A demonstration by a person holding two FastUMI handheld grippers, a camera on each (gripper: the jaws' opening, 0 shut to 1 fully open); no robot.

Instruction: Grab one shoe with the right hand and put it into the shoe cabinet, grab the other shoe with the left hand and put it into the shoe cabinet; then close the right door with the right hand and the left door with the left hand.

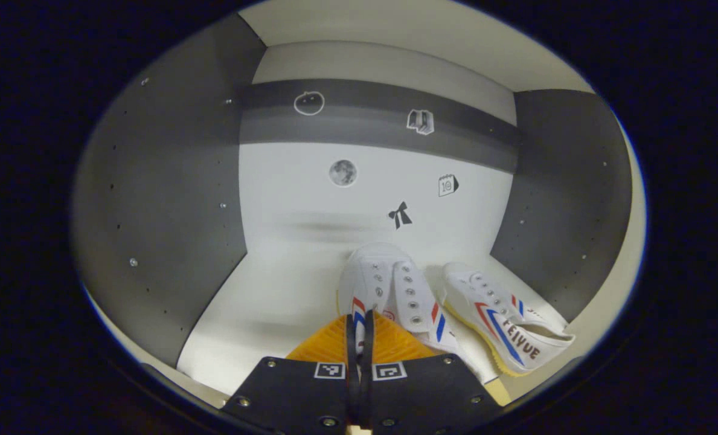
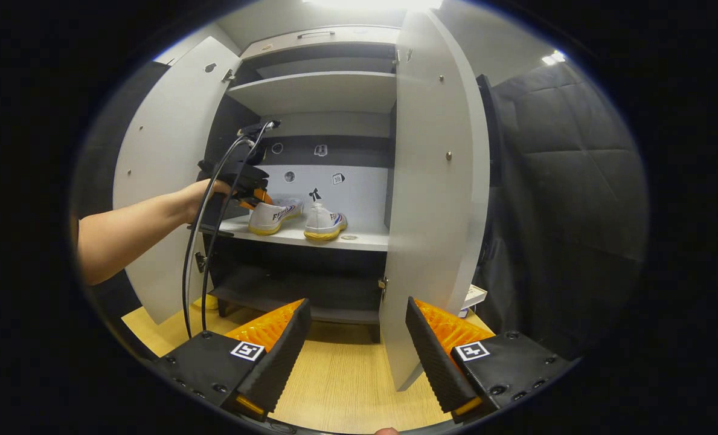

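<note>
Both shoes (image 2: pixel 298 219) on the cabinet shelf (image 2: pixel 359 240) — left gripper (image 1: pixel 359 329) apparently clamping one, right gripper (image 2: pixel 354 338) jaws apart.

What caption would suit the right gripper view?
Open right claw faces the cabinet's right door; both shoes shelved.

you get bright glare from the ceiling lights (image 2: pixel 371 3), a dim shadowed shoe cabinet (image 1: pixel 153 199) interior, and fisheye-bent edges.

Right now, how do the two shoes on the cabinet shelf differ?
The left shoe sits between the left gripper's closed fingers; the right shoe lies free. In the right gripper view, the left shoe shows its side, the right shoe its heel. Both are white with red and blue stripes.
</note>
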